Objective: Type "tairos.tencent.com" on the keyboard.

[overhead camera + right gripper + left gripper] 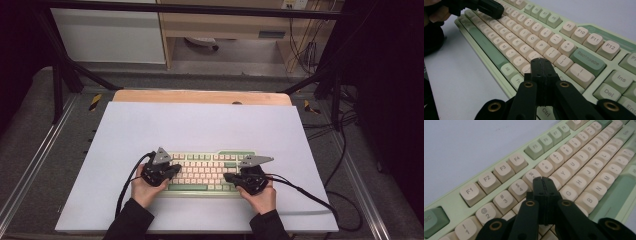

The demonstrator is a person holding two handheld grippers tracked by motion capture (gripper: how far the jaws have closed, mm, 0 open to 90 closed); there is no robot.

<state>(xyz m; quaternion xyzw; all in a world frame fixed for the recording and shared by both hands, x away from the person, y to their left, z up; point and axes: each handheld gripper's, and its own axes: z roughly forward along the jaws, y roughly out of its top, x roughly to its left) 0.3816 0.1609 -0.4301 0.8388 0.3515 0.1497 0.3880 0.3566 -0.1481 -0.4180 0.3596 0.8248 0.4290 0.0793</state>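
A pale green keyboard (210,156) with cream keys lies on the white table sheet near the front. My left gripper (175,171) hovers over its left half, jaws shut with nothing between them; in the left gripper view my left gripper (542,179) points at the keys around R and T, just below the 5 key (532,175). My right gripper (228,177) is over the keyboard's right half, also shut and empty. In the right gripper view my right gripper (539,61) sits low over the keys near the Enter key and the green Backspace key (587,60). Whether either tip touches a key is unclear.
The white sheet (200,125) covers a wooden table top (200,96). Black cables (320,200) trail off to the right and front. A metal frame and dark cables surround the table.
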